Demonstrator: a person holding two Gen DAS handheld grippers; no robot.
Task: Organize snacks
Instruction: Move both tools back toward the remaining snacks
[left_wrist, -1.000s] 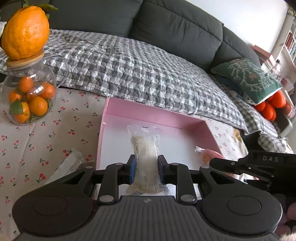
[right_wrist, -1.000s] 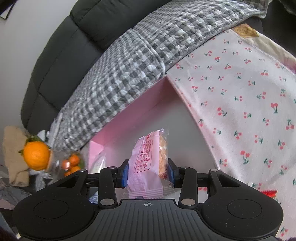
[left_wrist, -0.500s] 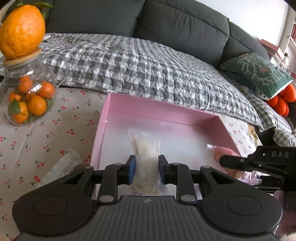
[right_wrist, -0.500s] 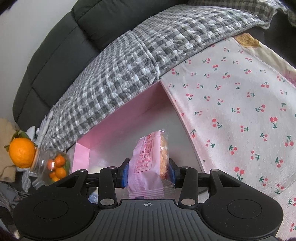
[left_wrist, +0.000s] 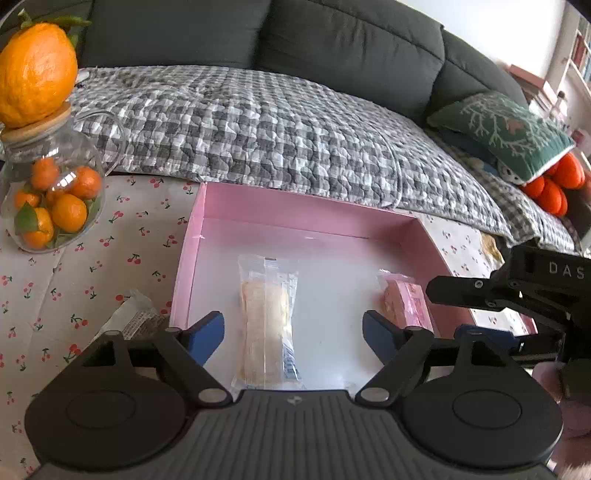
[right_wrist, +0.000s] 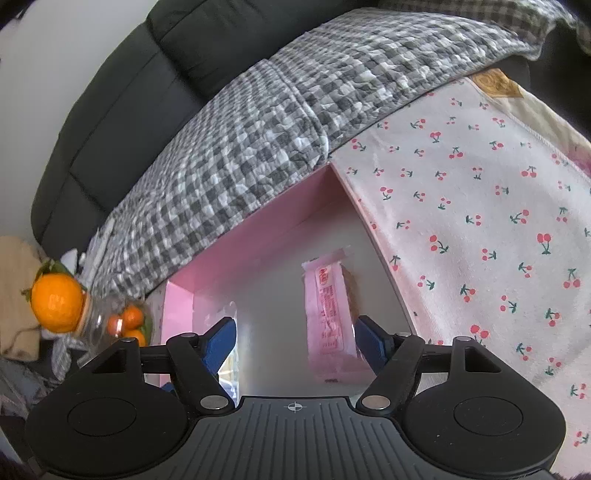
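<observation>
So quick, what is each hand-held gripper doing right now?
Left hand-held gripper: open, holding nothing; clear-wrapped snack lies between its fingers.
Right hand-held gripper: open, holding nothing.

Home living room, dark sofa (left_wrist: 332, 44), checked quilt (left_wrist: 258, 122), cushion (left_wrist: 506, 136), cherry-print tablecloth (right_wrist: 480, 206)

left tongs (left_wrist: 293, 334) are gaping wide over a clear-wrapped snack (left_wrist: 267, 321) lying flat inside the pink box (left_wrist: 295, 216), a pink-wrapped snack (left_wrist: 404, 302) resting near the right tongs (left_wrist: 476, 291).
</observation>
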